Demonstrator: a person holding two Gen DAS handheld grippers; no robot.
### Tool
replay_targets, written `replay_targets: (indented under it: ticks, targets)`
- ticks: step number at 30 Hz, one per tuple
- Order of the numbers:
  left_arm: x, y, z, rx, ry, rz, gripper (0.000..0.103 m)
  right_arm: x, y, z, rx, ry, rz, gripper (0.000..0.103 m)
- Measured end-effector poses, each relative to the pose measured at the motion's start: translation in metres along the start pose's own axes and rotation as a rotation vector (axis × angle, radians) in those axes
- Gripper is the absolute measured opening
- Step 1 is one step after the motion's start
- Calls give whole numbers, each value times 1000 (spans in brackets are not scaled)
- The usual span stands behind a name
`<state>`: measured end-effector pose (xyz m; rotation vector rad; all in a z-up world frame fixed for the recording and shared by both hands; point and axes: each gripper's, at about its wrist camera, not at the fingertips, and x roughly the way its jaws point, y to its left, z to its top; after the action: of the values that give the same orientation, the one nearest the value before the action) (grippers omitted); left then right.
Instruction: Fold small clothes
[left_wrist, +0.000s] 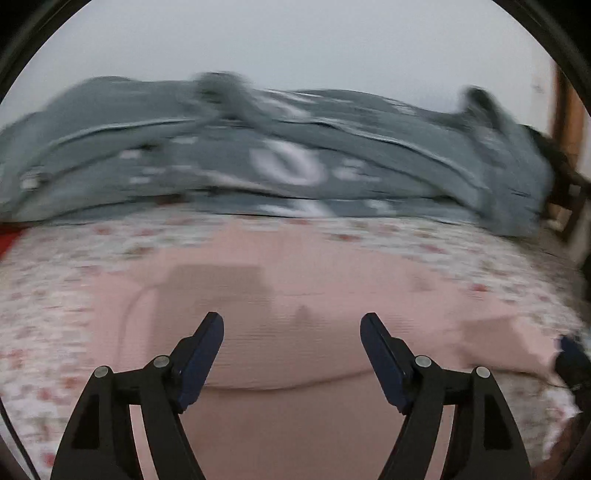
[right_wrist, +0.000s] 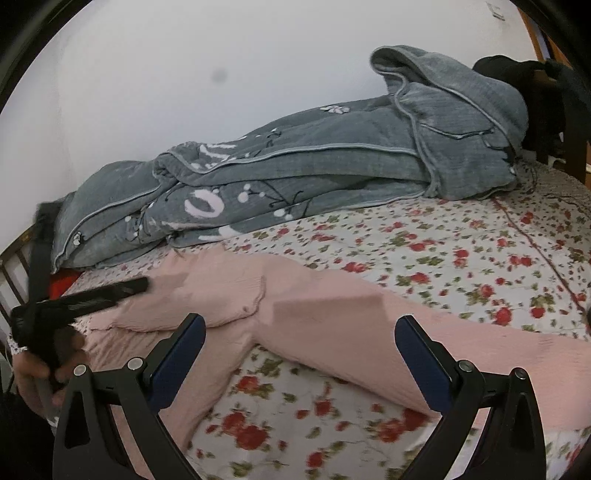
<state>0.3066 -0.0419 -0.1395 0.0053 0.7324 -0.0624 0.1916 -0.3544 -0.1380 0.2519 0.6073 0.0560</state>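
A small pink garment (left_wrist: 295, 280) (right_wrist: 351, 325), shaped like little trousers, lies spread on the floral bedsheet (right_wrist: 443, 258). Part of it is folded over near the waist end. My left gripper (left_wrist: 291, 321) hovers just over the garment with its jaws wide apart and nothing between them. In the right wrist view a hand (right_wrist: 33, 373) holds that left gripper (right_wrist: 144, 285) at the garment's left end. My right gripper (right_wrist: 300, 322) is open too, above the fork of the two legs and gripping nothing. Its dark tip (left_wrist: 570, 354) shows at the garment's right end.
A bunched grey quilt (left_wrist: 280, 147) (right_wrist: 295, 166) with white flowers fills the back of the bed along the white wall. Dark clothing (right_wrist: 517, 74) hangs at the far right by a wooden frame. Bed rails (right_wrist: 14, 266) and something red (right_wrist: 61, 286) sit at the left.
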Motion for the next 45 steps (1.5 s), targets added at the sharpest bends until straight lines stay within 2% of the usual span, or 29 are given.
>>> replay_targets:
  ticks: [4,7,10,14,16,18,19,21,23,26,27,28,32,36,41,42,43,45]
  targets:
    - [2,61,-8,-20,28,152,75,16,21,-5,-29,32,-2,101]
    - [11,105,-16,-56,56,210,75,26,37,-10,-63,60,7,96]
    - [26,141,-24,-135,91,152,73,37,55,-19,-126,109,38,85]
    - [52,159,-29,-207,159,39,58,51,73,-33,-210,145,-3,80]
    - [65,163,-30,-236,192,3,35,56,76,-37,-226,159,-13,80]
    - [66,162,-30,-240,171,-37,17,59,79,-41,-241,168,-25,80]
    - [63,160,-29,-222,149,-37,13,59,79,-42,-245,167,-29,80]
    - [53,158,-27,-216,102,-31,12,59,79,-42,-243,164,-33,80]
    - [50,160,-25,-226,90,-27,12,57,77,-41,-231,160,-36,80]
    - [62,157,-30,-222,131,14,14,49,73,-38,-184,148,5,80]
    - [63,156,-31,-220,137,20,18,46,73,-38,-173,144,23,80]
    - [59,155,-31,-212,141,25,23,43,74,-39,-168,141,31,80]
    - [33,153,-36,-178,137,12,23,32,85,-46,-182,140,52,80]
    - [5,153,-59,-173,165,-14,23,19,94,-58,-171,168,91,80]
    - [-39,159,-104,-174,207,-46,23,-19,87,-94,-158,225,105,80]
    - [-51,161,-113,-182,194,-51,31,-27,85,-101,-151,233,106,80]
    - [-63,163,-121,-189,182,-57,51,-36,84,-108,-146,237,113,80]
    - [-87,165,-138,-180,155,-58,73,-56,82,-122,-133,249,145,80]
